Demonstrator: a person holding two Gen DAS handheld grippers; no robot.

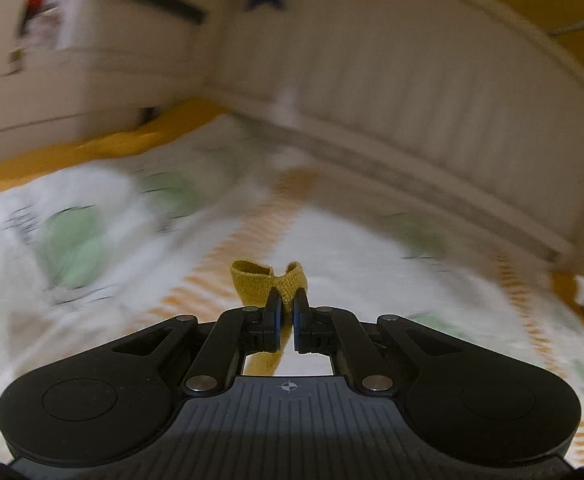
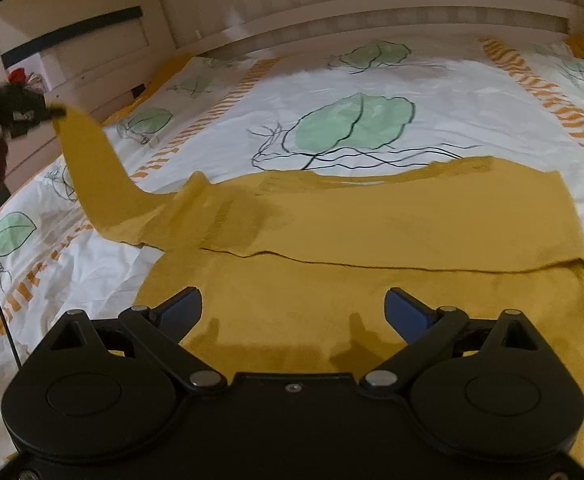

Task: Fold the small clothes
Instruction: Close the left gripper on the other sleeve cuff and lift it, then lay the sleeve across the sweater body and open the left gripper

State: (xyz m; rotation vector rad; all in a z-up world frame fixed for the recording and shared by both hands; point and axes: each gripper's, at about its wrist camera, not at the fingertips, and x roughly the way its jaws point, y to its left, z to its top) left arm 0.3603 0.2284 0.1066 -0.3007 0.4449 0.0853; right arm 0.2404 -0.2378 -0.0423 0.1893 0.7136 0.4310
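Pinching the cuff of a mustard sleeve, the left gripper has its jaws closed almost to touching, the knit bunched and curled above the blue pads. Seen from the right wrist, that sleeve rises off the bed to the left gripper at the far left, lifted clear of the cover, probably so it can be carried across the body of the top for the next fold.

The right gripper hangs wide open just over the top's near part, holding nothing; whether it touches the cloth I cannot tell. It looks placed to press or steady the cloth while the sleeve travels.

The top lies flat on the duvet, spread across the middle of the bed, with one long flap already doubled over, its edge a straight dark line. The fabric is a soft, matte, fine knit, limp enough to drape. The duvet is white, creased cotton printed with green leaves and orange dashes. Behind stands a pale ribbed headboard, blurred in the left view.
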